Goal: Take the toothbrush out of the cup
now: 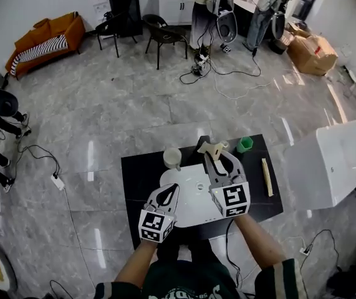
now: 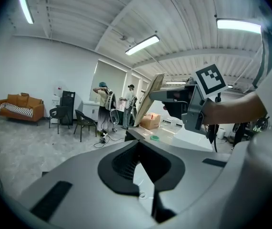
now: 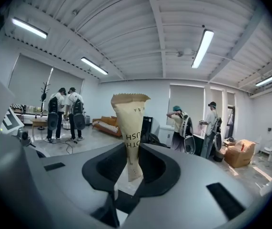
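Note:
My right gripper (image 1: 214, 157) is shut on a toothbrush in a tan paper sleeve (image 1: 211, 147) and holds it in the air above the black table (image 1: 139, 174). In the right gripper view the sleeve (image 3: 130, 130) stands upright between the jaws, its wide end up. The white cup (image 1: 172, 158) stands on the table to the left of the sleeve, apart from it. My left gripper (image 1: 169, 192) hovers over a white board (image 1: 193, 212), open, with nothing between its jaws. The left gripper view shows the right gripper (image 2: 160, 97) with the sleeve (image 2: 153, 93) raised.
A green cup (image 1: 245, 144) stands at the table's far right. A second tan stick-shaped packet (image 1: 267, 177) lies by the right edge. A white box (image 1: 330, 164) stands right of the table. Cables run over the floor; people and chairs are far off.

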Demonstrator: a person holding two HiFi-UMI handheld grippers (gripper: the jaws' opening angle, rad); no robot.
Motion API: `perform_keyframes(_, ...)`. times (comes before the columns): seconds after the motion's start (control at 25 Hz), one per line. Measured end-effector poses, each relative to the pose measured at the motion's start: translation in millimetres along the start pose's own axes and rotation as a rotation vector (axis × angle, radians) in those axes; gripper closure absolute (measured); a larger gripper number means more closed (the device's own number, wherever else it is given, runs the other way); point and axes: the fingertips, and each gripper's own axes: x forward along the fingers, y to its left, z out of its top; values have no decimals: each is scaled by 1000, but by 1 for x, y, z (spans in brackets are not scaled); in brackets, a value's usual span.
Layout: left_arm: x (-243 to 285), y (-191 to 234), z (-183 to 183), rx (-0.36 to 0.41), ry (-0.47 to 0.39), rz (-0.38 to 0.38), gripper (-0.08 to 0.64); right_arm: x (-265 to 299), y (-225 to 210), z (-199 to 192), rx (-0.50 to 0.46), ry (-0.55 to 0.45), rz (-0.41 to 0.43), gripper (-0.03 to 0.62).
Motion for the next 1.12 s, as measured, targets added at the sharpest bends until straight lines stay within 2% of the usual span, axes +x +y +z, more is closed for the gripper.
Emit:
perform_keyframes(0.36, 43, -65, 7, 41, 18, -134, 551, -65, -84, -41, 51, 76, -164, 500)
perform_keyframes(0.68, 78, -114, 3, 63, 43, -225, 549, -114, -137, -88, 88, 167, -249, 502)
perform_keyframes(1.12, 112, -146, -6, 69, 75, -291, 549, -179, -188, -193, 195, 453, -275, 503)
